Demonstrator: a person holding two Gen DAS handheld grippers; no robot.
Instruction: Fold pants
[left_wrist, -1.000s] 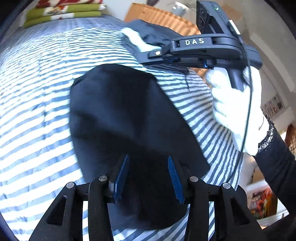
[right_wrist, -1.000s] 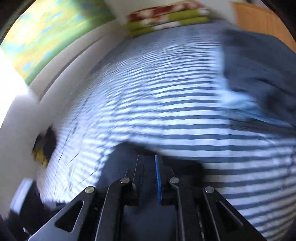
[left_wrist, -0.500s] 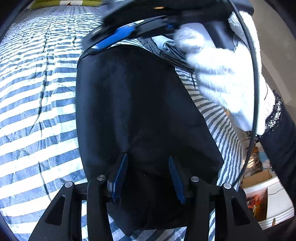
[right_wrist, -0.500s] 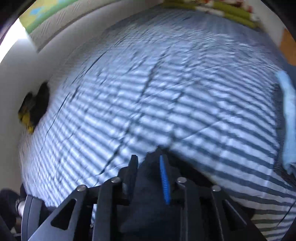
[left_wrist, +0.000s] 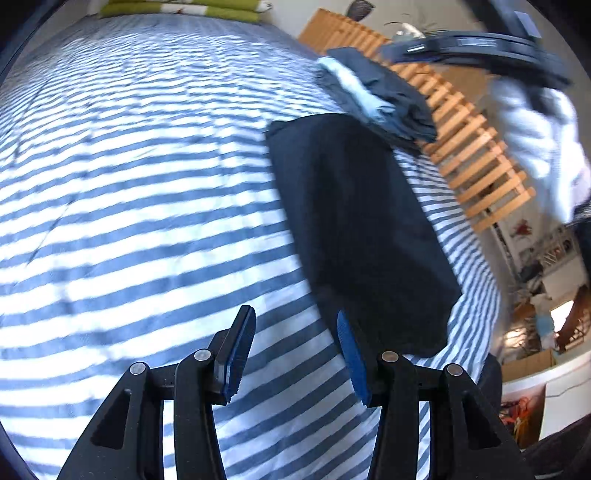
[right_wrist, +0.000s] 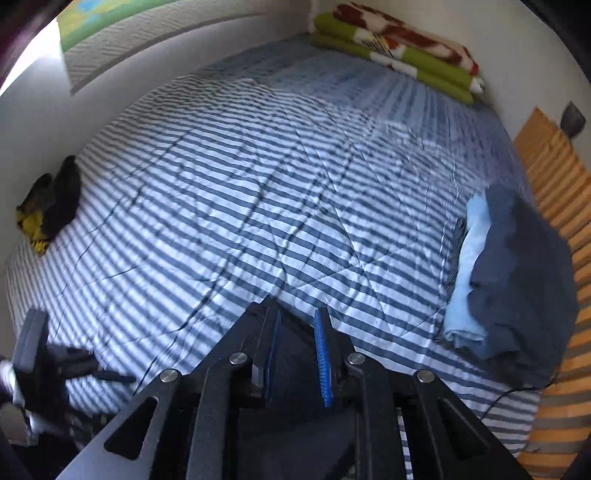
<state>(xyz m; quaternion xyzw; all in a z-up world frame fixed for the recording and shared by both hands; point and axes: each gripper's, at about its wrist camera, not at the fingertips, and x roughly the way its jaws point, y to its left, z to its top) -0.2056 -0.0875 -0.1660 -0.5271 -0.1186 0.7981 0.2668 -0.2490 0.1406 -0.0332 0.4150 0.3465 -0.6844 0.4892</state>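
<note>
The folded black pants (left_wrist: 362, 229) lie flat on the striped bed (left_wrist: 129, 184), running away from me toward the right. My left gripper (left_wrist: 295, 350) is open just left of their near end, over bare bedding, and holds nothing. The right gripper (left_wrist: 461, 40), blurred in a white-gloved hand (left_wrist: 535, 140), hangs raised beyond the pants' far end with no cloth hanging from it. In the right wrist view, my right gripper (right_wrist: 297, 354) has its jaws a little apart above the dark pants (right_wrist: 295, 435), gripping nothing that I can see.
A pile of folded dark and light-blue clothes (left_wrist: 380, 99) (right_wrist: 509, 273) sits by the bed's right edge, next to a wooden slatted frame (left_wrist: 472, 155). Folded green and red blankets (right_wrist: 399, 51) lie at the head. A black-yellow item (right_wrist: 48, 206) lies by the wall.
The right gripper has let go of the pants' far end and risen clear. My left gripper has shifted left, so the pants now lie to its right instead of under it.
</note>
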